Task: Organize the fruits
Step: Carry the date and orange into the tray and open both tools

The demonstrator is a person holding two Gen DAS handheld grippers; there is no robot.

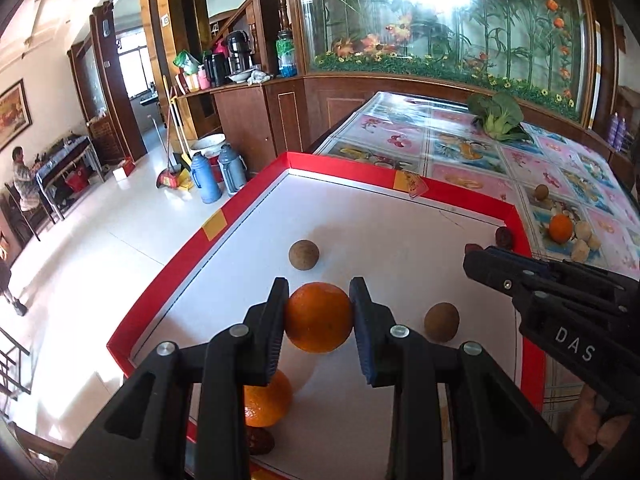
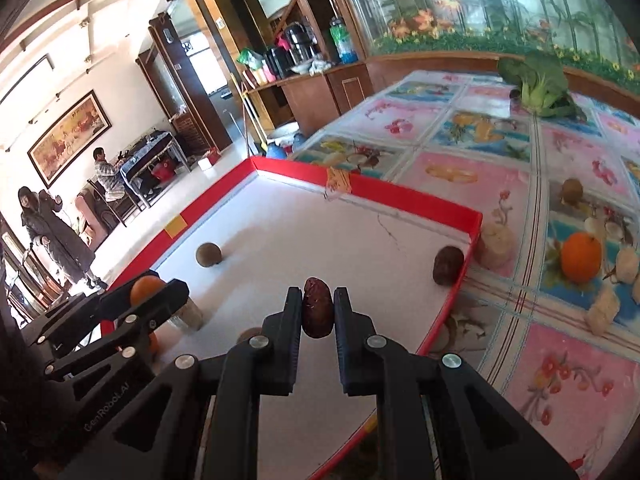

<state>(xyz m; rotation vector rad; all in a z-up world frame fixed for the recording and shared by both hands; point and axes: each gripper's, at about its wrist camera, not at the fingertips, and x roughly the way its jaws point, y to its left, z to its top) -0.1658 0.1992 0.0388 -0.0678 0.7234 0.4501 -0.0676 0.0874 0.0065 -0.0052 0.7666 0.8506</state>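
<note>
My left gripper [image 1: 319,300] is shut on an orange [image 1: 319,317], held just above the white floor of a red-rimmed tray [image 1: 404,216]. My right gripper [image 2: 317,308] is shut on a dark red date [image 2: 317,307] over the same tray. In the tray lie a brown round fruit [image 1: 304,254], a second brown fruit [image 1: 441,322], another orange [image 1: 267,402] under my left fingers, and a date [image 2: 448,265] in the right corner. From the left wrist view the right gripper [image 1: 476,254] reaches in from the right.
On the flowered tablecloth [image 2: 460,176] right of the tray sit an orange [image 2: 581,257], pale lumps [image 2: 496,245], a small brown fruit [image 2: 572,191] and a leafy vegetable [image 2: 540,84]. The floor drops away left of the tray. People stand and sit far left.
</note>
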